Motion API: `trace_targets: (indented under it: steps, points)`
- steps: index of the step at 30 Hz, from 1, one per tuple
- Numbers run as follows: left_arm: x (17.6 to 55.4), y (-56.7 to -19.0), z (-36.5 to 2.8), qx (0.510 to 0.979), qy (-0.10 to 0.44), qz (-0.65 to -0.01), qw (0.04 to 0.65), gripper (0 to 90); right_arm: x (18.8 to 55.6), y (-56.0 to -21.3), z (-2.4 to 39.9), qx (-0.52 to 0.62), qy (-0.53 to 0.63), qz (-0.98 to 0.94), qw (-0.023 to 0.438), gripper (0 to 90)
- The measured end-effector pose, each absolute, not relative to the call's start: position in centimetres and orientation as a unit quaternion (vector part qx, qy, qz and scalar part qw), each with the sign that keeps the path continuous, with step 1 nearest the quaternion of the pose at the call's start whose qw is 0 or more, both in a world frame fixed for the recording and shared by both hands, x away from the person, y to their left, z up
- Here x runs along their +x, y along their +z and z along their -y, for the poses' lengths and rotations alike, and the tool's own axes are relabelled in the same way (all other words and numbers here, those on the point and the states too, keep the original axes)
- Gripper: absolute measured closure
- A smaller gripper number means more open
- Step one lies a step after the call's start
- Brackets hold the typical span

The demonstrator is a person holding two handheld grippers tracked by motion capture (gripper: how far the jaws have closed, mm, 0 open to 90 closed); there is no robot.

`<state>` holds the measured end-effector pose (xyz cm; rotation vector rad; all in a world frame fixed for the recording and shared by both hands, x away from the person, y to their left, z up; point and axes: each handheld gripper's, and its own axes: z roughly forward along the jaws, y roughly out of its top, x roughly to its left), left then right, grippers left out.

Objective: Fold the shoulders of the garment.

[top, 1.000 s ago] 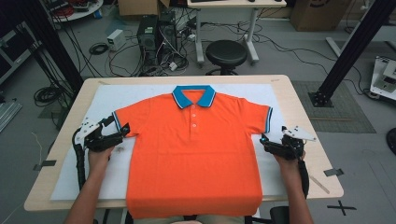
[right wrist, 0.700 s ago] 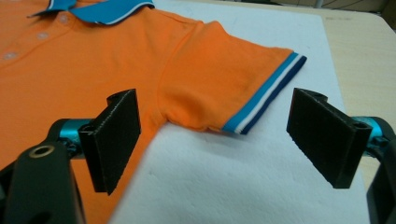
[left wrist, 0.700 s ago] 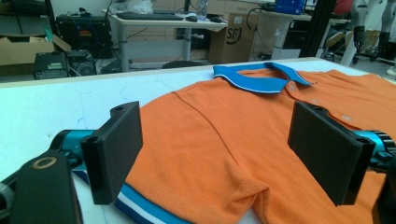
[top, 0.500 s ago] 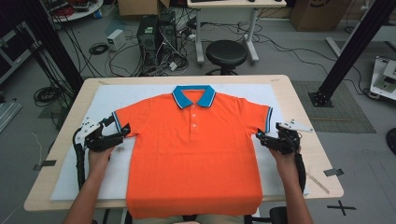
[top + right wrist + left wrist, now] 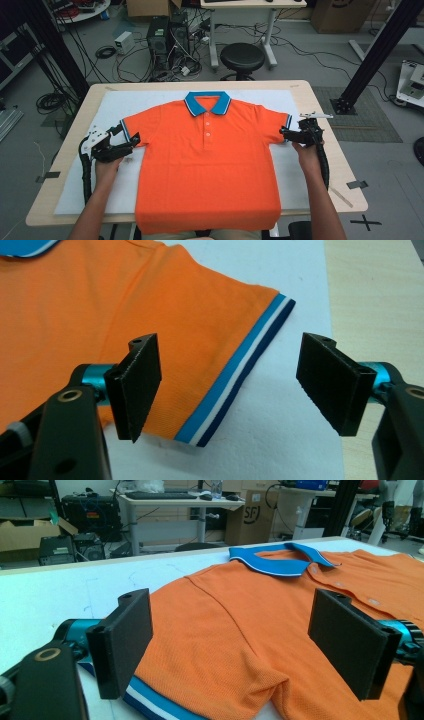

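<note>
My left tongs sit at the shirt's left sleeve, jaws wide apart; their own camera shows the sleeve between them (the striped cuff runs beside the left jaw). The shirt lies flat on the white mat covering the tabletop, collar away from me. My right tongs gape too, straddling the right cuff, a detail too small from above.

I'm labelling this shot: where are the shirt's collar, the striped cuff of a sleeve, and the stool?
collar (image 5: 207, 102), high view, on its blue right-hand flap.
striped cuff (image 5: 235, 372), right gripper view, mid-length on the white stripe.
stool (image 5: 242, 56), high view, centre of the black seat.
</note>
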<state>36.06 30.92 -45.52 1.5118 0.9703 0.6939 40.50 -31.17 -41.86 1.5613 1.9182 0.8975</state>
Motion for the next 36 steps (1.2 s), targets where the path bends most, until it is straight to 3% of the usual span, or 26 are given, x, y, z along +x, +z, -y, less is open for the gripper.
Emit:
trace_targets:
  steps: [9,13,20,23,28,36]
  points:
    - [36.1,-45.5,-30.9,0.645,0.294,-0.415,0.571,18.1,42.0,-43.3,31.2,0.592,0.302,-0.706,0.243,29.4]
    - [36.1,-45.5,-30.9,0.645,0.294,-0.415,0.571,18.1,42.4,-43.8,31.1,0.598,0.294,-0.709,0.231,35.9]
    - [36.1,-45.5,-30.9,0.645,0.294,-0.416,0.570,18.2,42.9,-44.6,30.7,0.601,0.289,-0.716,0.208,57.6]
    - [36.1,-45.5,-30.9,0.645,0.294,-0.415,0.570,18.2,42.9,-44.6,30.4,0.598,0.284,-0.719,0.213,59.4]
    - [36.1,-45.5,-30.9,0.645,0.294,-0.415,0.570,18.3,42.8,-44.5,29.9,0.580,0.286,-0.734,0.206,82.8]
    - [36.1,-45.5,-30.9,0.645,0.294,-0.416,0.569,18.4,42.4,-43.4,29.2,0.566,0.292,-0.736,0.231,85.0]
